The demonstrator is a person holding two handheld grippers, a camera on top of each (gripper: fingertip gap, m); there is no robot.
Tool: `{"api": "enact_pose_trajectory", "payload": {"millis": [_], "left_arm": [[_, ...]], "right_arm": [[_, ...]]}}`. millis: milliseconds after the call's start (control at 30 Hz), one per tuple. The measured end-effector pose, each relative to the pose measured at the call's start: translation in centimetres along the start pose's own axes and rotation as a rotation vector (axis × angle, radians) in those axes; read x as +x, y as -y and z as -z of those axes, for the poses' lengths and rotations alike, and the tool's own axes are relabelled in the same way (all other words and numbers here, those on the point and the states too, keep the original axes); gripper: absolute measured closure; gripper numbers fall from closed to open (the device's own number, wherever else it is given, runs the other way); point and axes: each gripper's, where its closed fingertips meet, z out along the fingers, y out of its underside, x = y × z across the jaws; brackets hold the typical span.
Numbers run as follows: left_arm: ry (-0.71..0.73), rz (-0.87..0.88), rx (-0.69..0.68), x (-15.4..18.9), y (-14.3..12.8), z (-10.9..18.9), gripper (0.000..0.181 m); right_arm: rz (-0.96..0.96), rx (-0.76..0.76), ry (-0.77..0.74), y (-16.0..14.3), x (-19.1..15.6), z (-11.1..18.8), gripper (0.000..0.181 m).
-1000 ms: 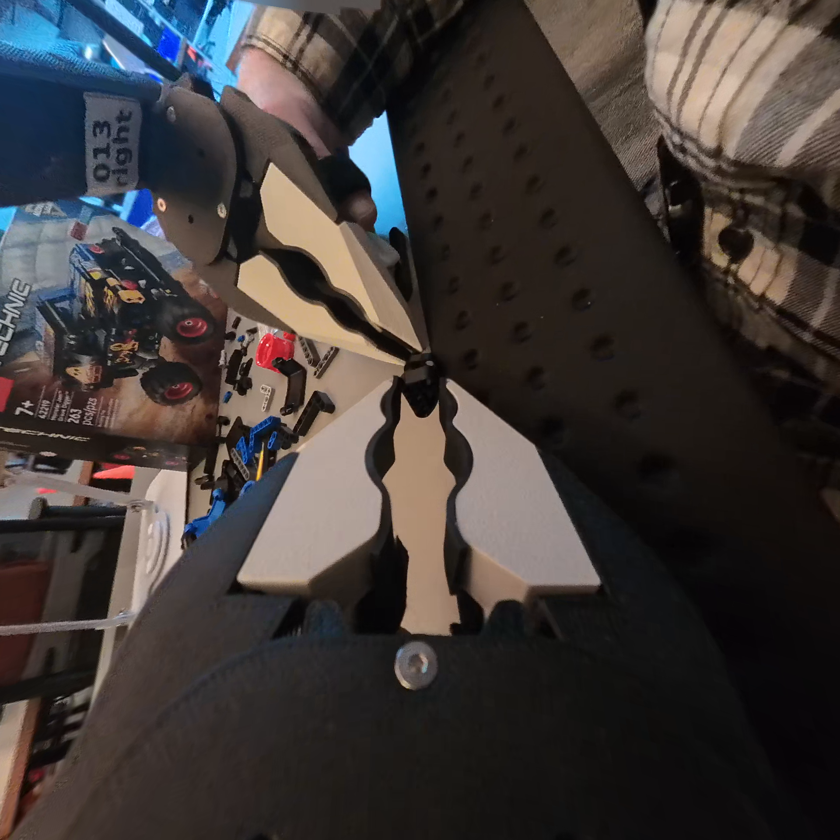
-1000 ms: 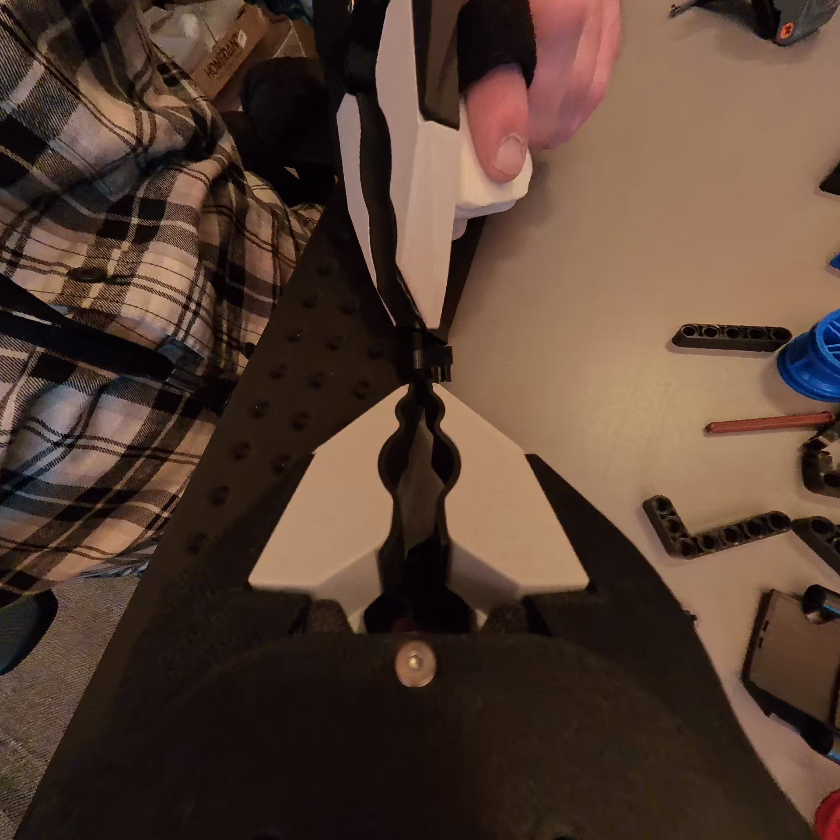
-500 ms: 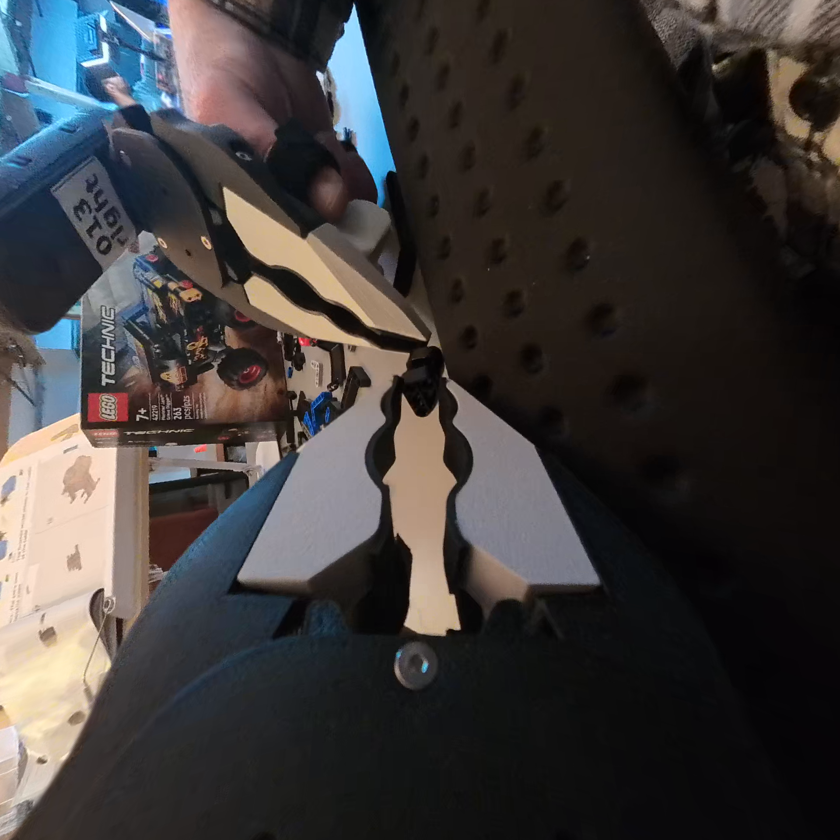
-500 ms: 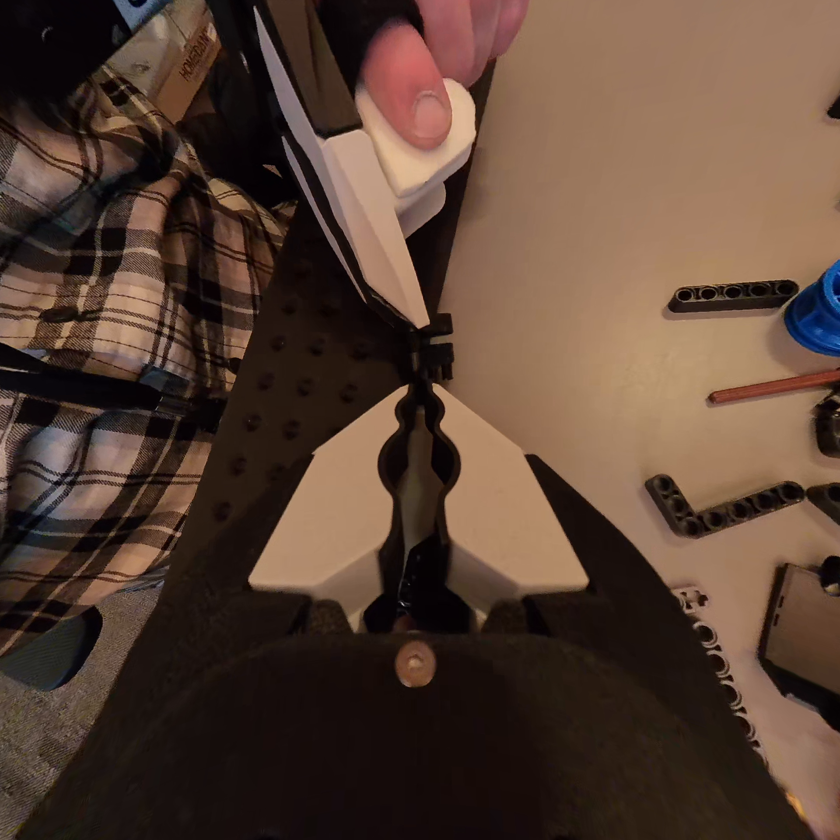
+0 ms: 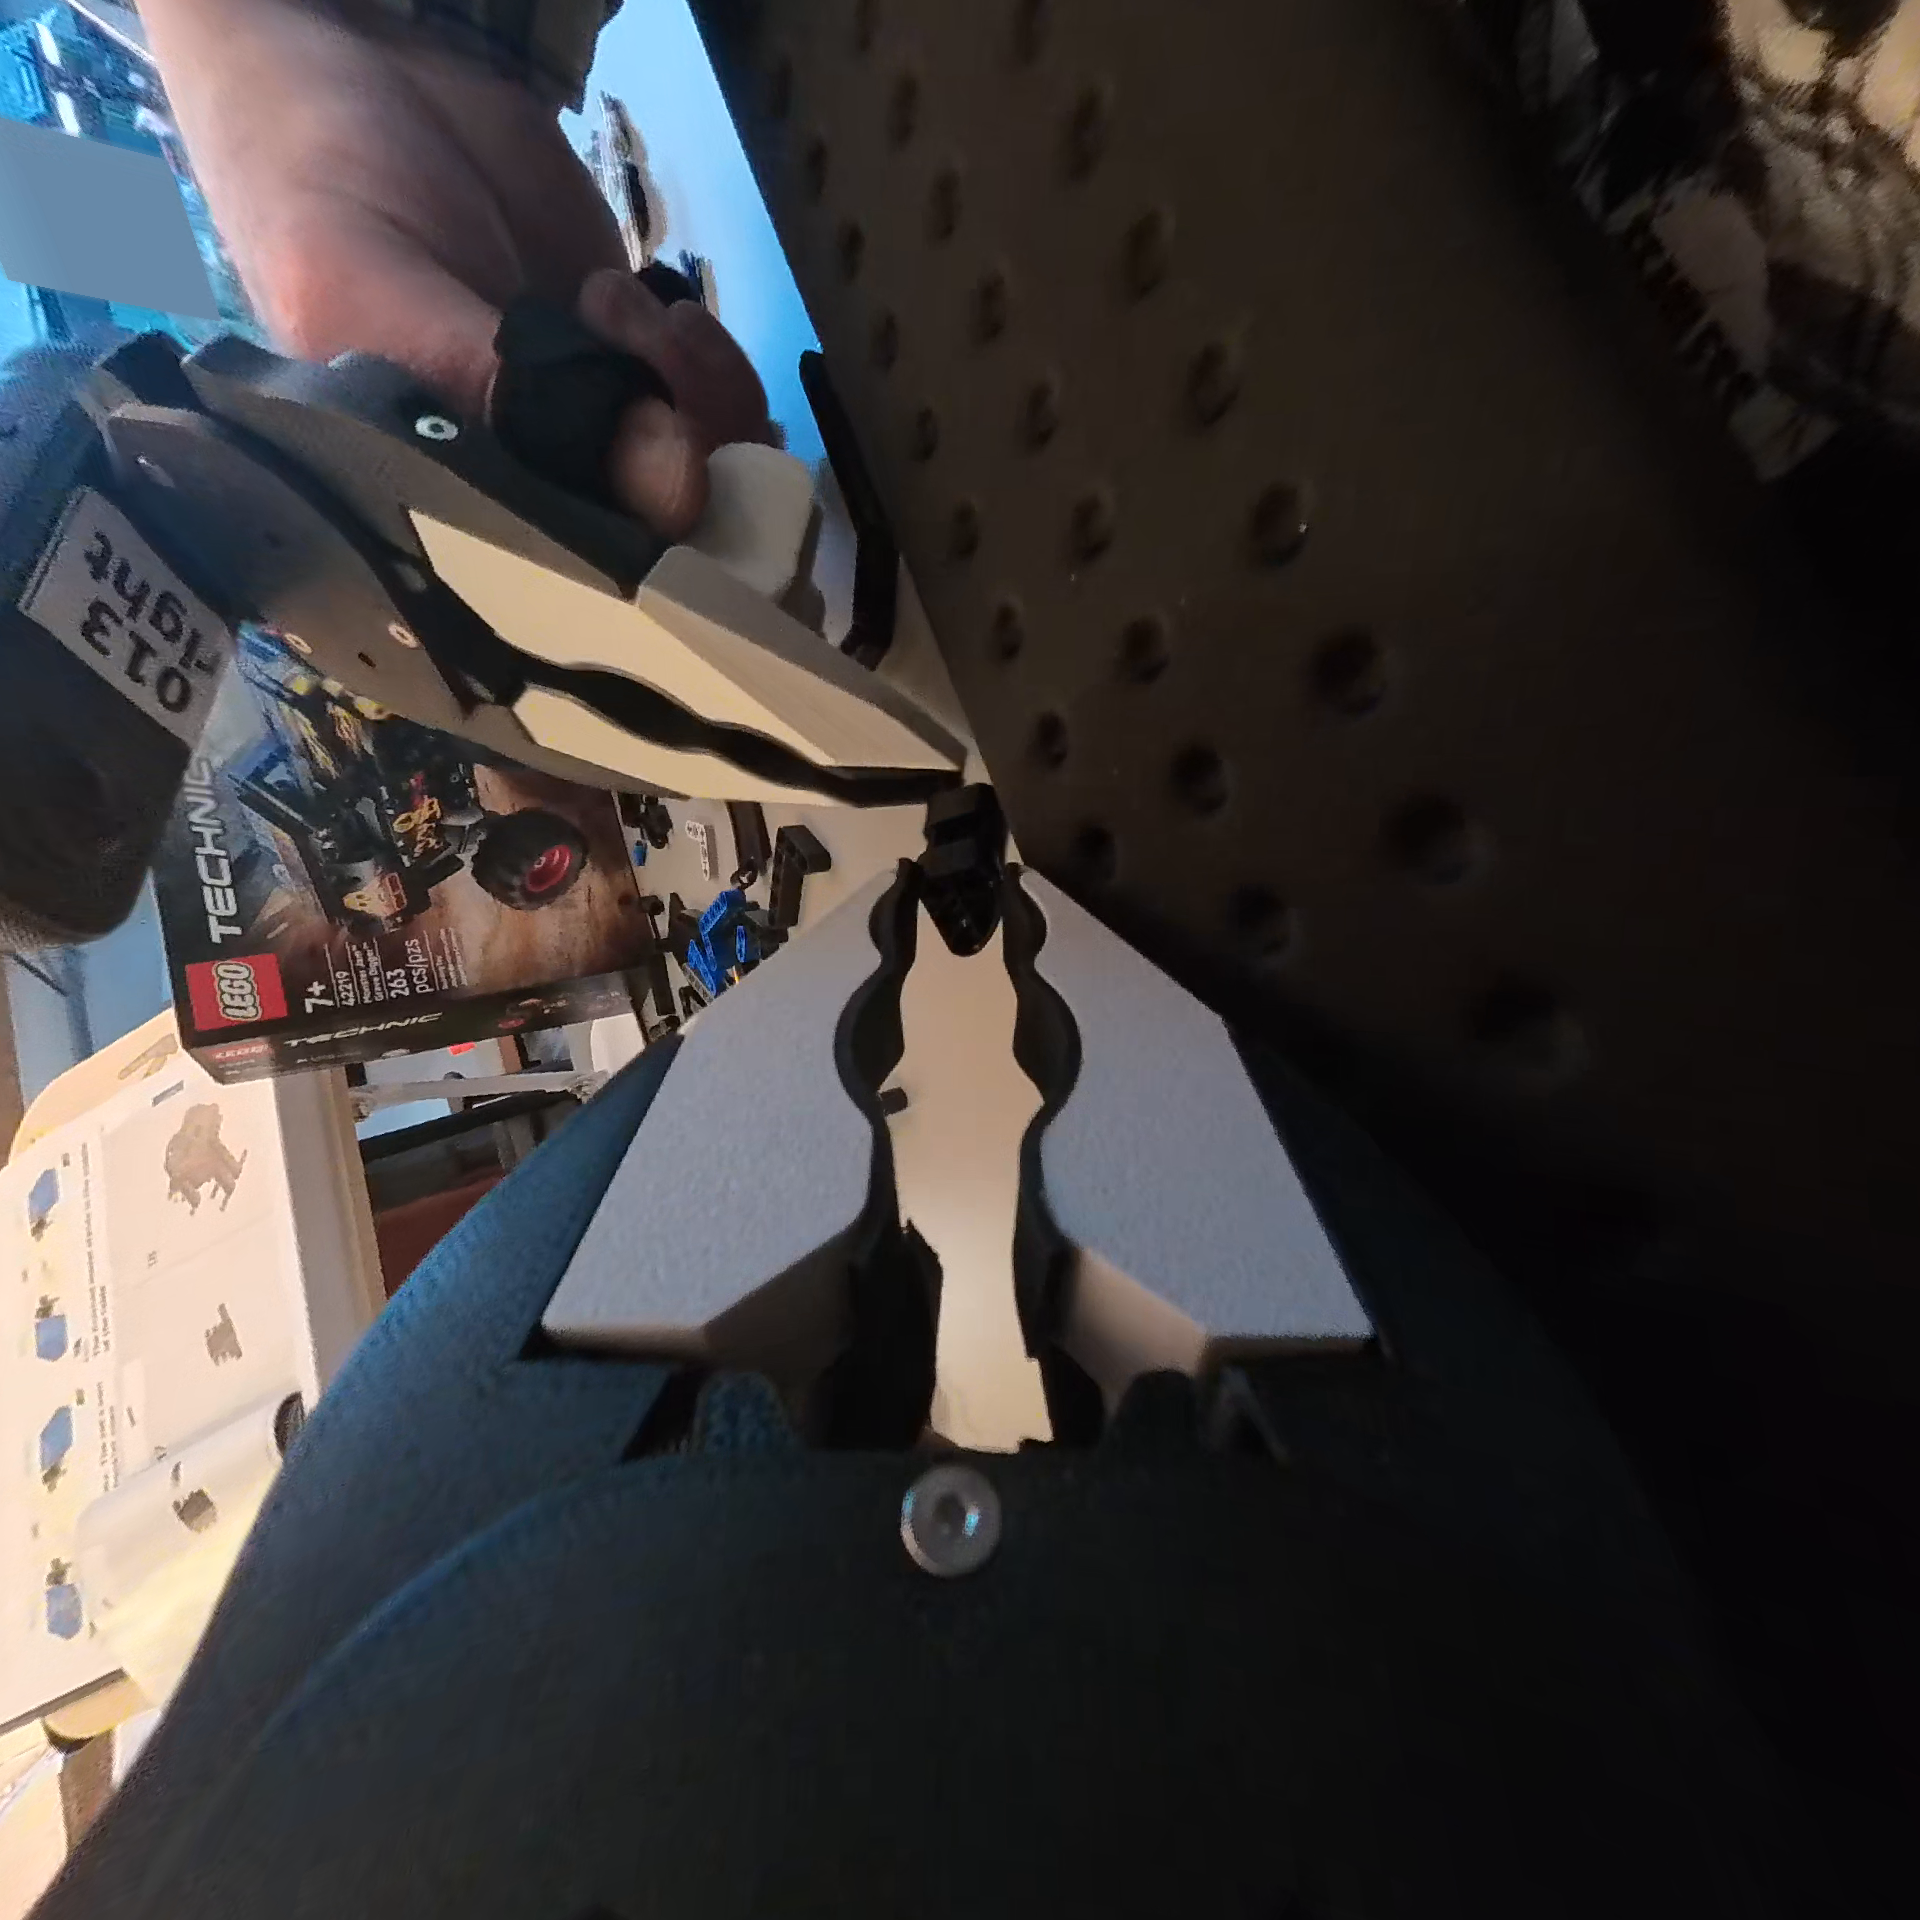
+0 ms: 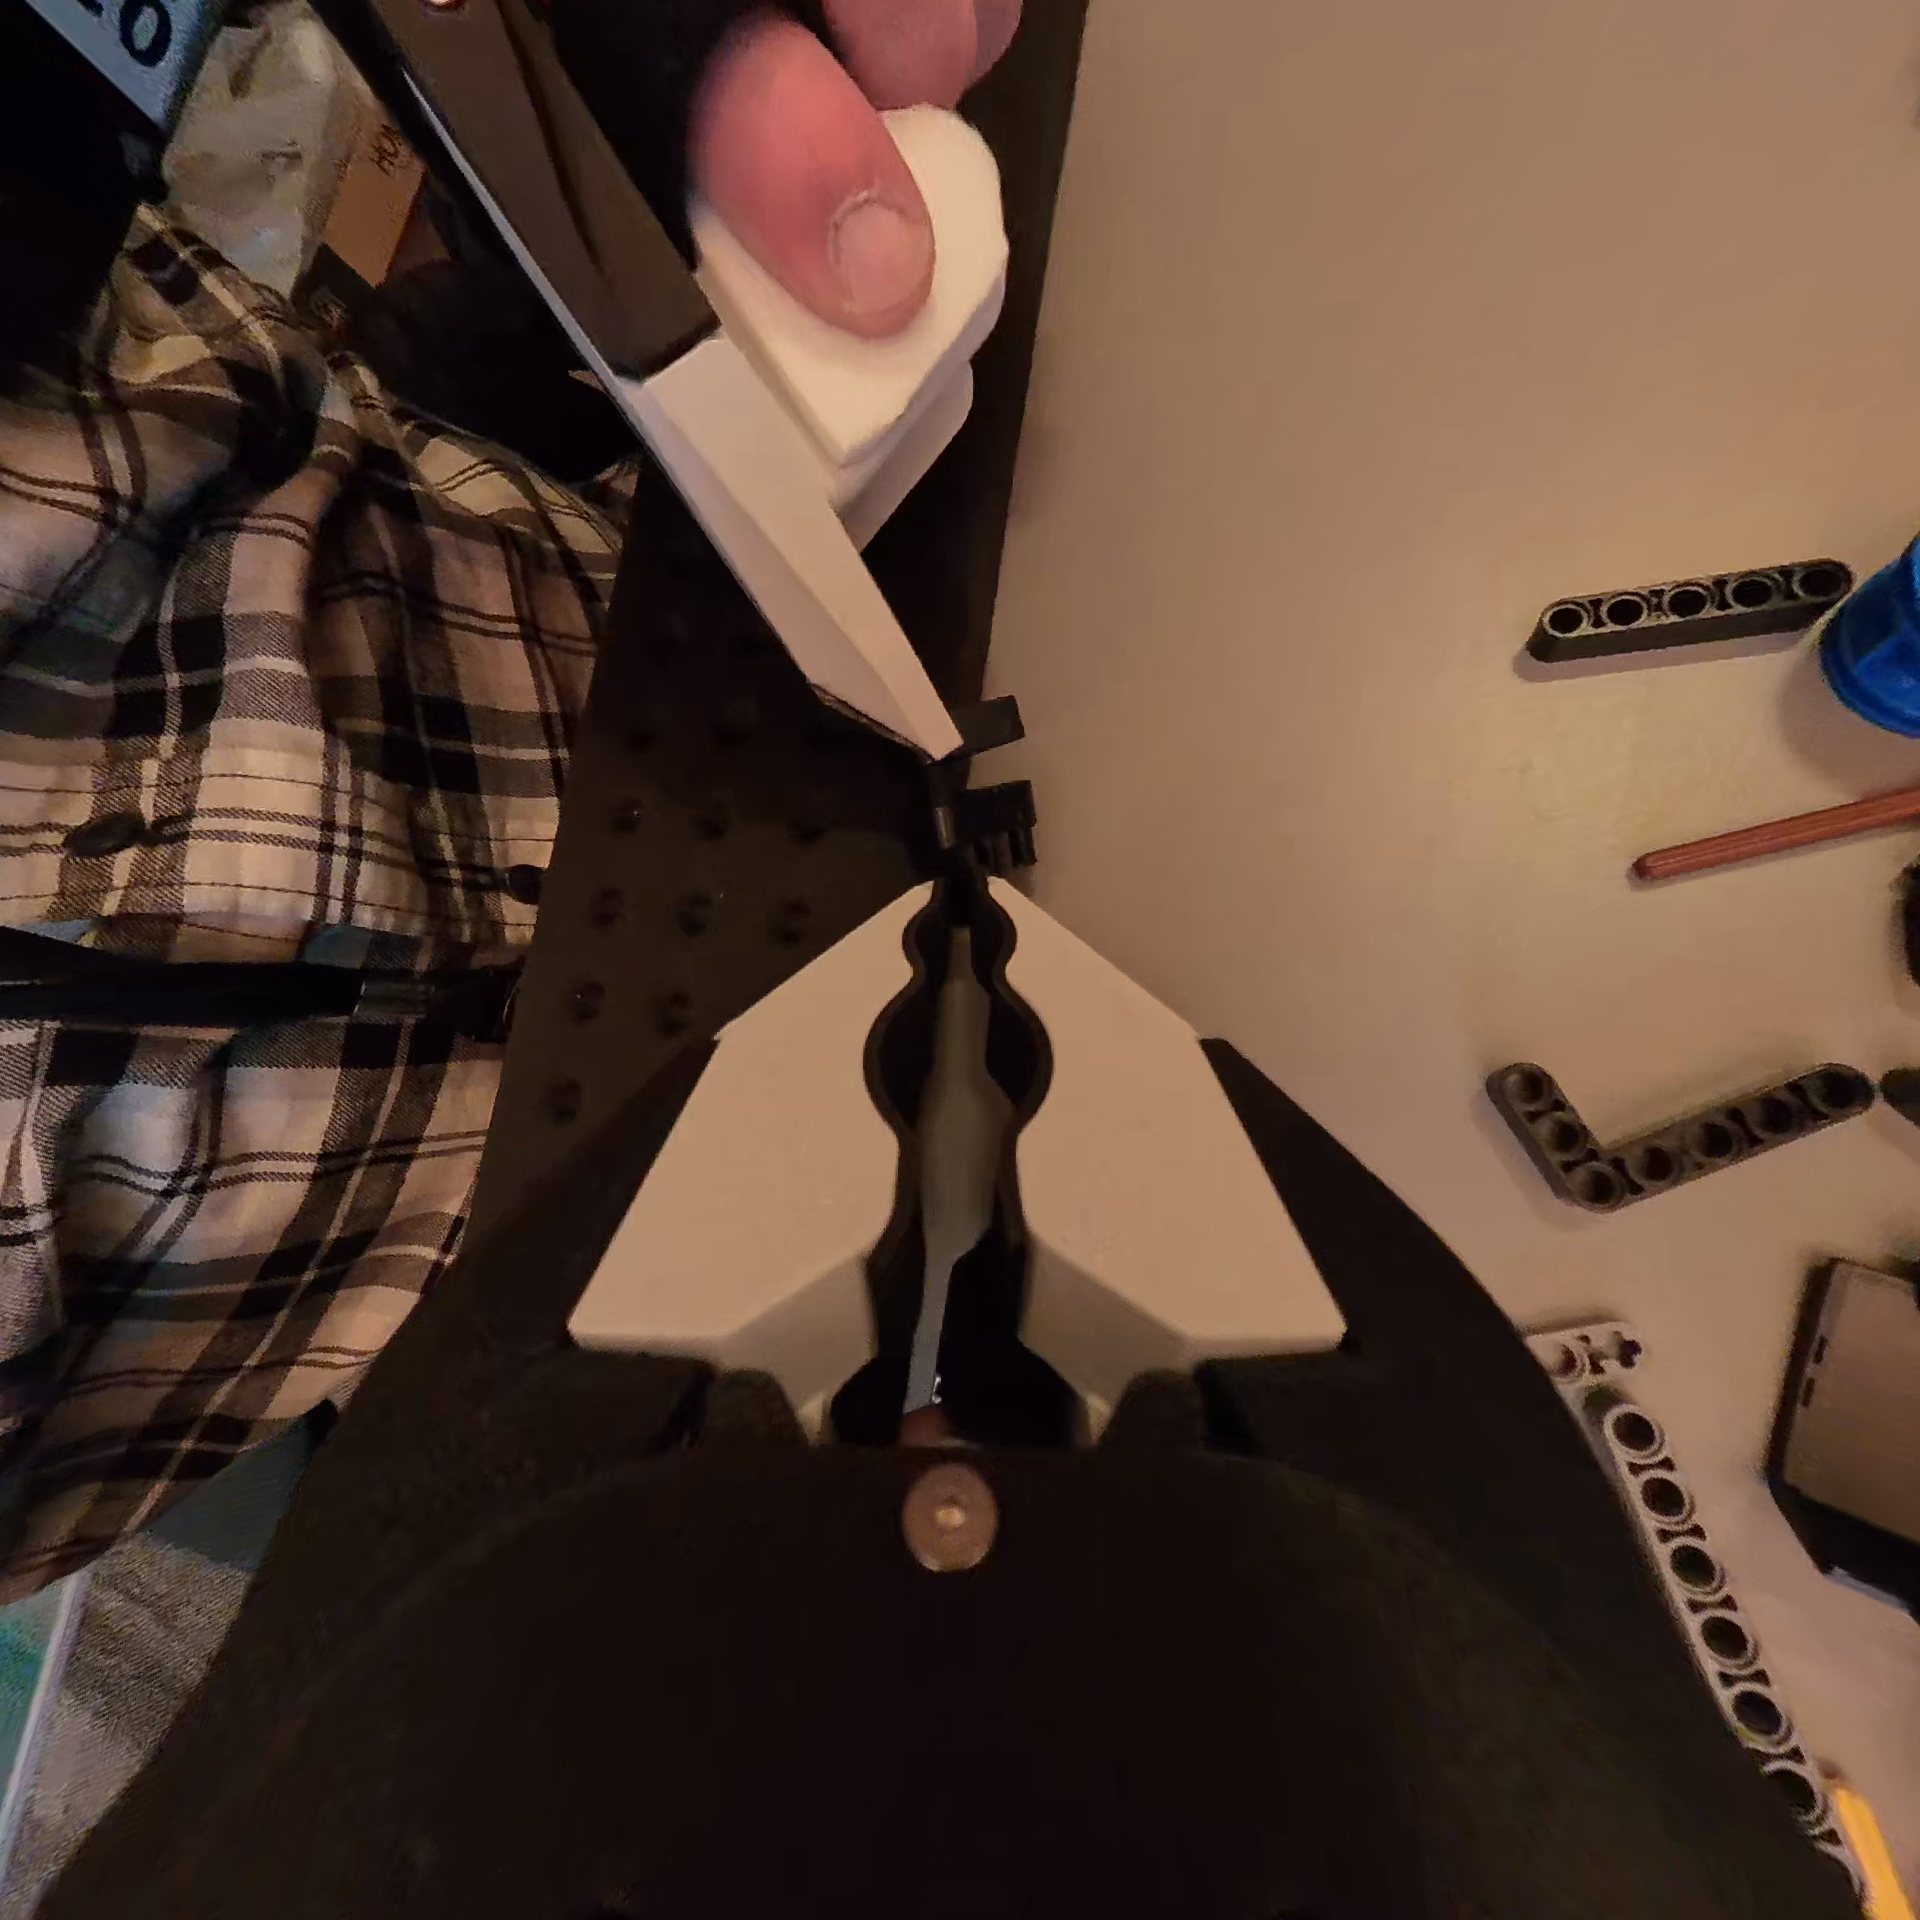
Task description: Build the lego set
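Looking through the left wrist view first: the left gripper (image 5: 961, 894) is pinching a small black connector piece (image 5: 961, 868) right at its tips, dead centre of the frame. The right gripper (image 5: 914, 774) comes in from 10 o'clock with its jaws pressed together. A second ago its tips were touching the piece; now a slim gap can be made out between them, and the tool has been swung flatter and nearer the camera. The set box (image 5: 405, 894) and the instruction sheet (image 5: 135, 1351) have slid lower toward 8 o'clock, so the left tool has been tilted too.

In the right wrist view the right gripper (image 6: 966, 894) is closed on a thin black pin-like bit at its tips, though how much is actually clamped can't be told. The connector (image 6: 987, 821) sits just past that, with the left gripper's (image 6: 951, 748) white tip entering from 11 o'clock. The two black parts look more spread than a second ago.

Loose beams (image 6: 1683, 608) are left on the table (image 6: 1403, 364) at 3 o'clock. Probably the push-together got released, or the join didn't seat, so re-aligning may be needed.
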Motion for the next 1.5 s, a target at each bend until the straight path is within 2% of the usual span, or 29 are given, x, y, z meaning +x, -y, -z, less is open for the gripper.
{"api": "enact_pose_trajectory", "payload": {"millis": [367, 833, 1200, 1500], "left_arm": [[-0.039, -0.042, -0.039, 0.1, -0.5, -0.3, 0.167], [-0.078, -0.052, -0.004, 0.1, -0.9, -0.8, 0.168], [-0.066, -0.023, 0.016, 0.1, -0.8, -1.0, 0.168], [-0.046, 0.019, 0.030, 0.1, -0.9, -1.1, 0.168]], "right_arm": [[-0.013, -0.021, -0.008, 0.0, 0.4, -0.1, 0.181], [-0.029, -0.001, -0.034, -0.3, 1.3, -0.6, 0.180], [0.075, 0.024, -0.102, 0.1, 1.4, -0.6, 0.171], [0.149, 0.043, -0.167, 0.4, 1.9, -0.6, 0.174]]}}
